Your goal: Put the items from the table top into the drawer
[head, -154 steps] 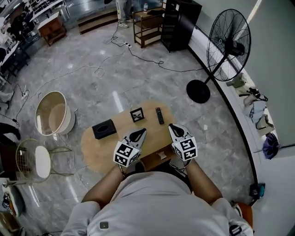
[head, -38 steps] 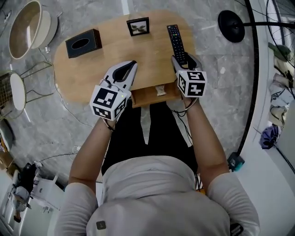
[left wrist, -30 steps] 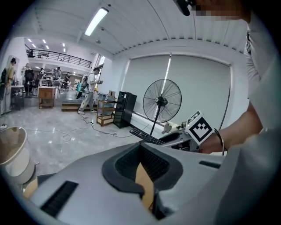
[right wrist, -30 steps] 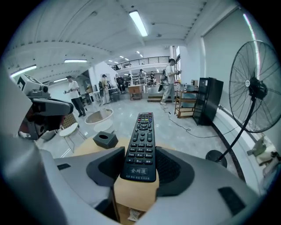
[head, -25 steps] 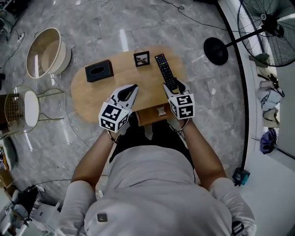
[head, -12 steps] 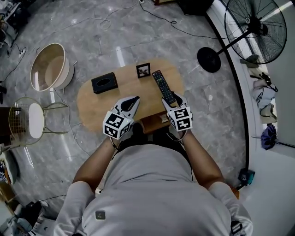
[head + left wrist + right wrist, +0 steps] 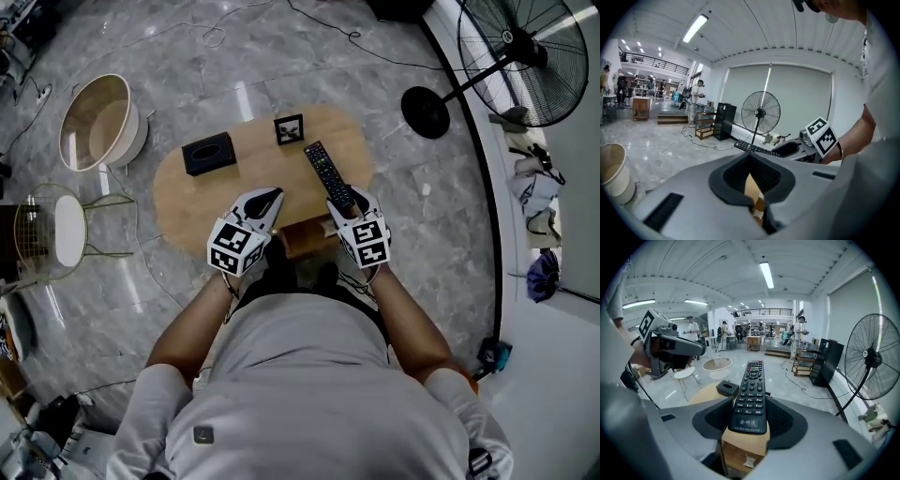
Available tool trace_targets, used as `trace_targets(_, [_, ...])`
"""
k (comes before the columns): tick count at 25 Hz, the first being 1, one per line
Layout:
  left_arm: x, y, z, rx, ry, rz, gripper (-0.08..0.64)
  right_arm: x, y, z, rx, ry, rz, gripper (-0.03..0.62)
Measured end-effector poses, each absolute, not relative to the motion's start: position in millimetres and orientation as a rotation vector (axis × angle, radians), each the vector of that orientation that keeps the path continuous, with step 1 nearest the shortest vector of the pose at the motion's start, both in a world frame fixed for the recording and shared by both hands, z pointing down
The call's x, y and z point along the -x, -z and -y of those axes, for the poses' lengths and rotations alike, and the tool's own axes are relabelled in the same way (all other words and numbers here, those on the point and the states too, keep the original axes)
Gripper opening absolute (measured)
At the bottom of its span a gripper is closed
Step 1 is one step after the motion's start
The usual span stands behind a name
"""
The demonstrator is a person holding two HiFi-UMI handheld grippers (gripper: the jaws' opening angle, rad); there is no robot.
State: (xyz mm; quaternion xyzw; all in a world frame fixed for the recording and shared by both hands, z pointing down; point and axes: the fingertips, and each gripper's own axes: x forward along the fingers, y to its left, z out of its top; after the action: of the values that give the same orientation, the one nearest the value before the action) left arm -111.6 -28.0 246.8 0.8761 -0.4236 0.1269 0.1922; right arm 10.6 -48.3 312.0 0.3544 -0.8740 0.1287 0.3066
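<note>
As the person faces the near edge of the table, a pale bin and a wire stool stand on the floor off its left end. On the table's left half lies a black box, slot upward, well apart from both tools. Left gripper: over the table's near edge, jaws closed together, nothing between them; only bare wood shows below the pads in its own view. Frame: upright near the table's far edge, about mid-length, clear of everything else. Drawer: pulled out from under the near edge, between the two grippers; a small pale scrap lies inside. Remote: buttons up, near end clamped between the jaws of the right gripper, far end reaching out over the table toward the frame without touching it. The drawer shows directly below the clamped end. Right of the table, a pedestal fan stands on the floor by the wall.
</note>
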Motion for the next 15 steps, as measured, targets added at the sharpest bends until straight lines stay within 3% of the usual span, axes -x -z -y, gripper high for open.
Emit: trace_targets(15, [84,-318,-9,-2.311,-0.378,1.262,0.009,-39,-380,17,-0.732,-0.363,2.322,0.235])
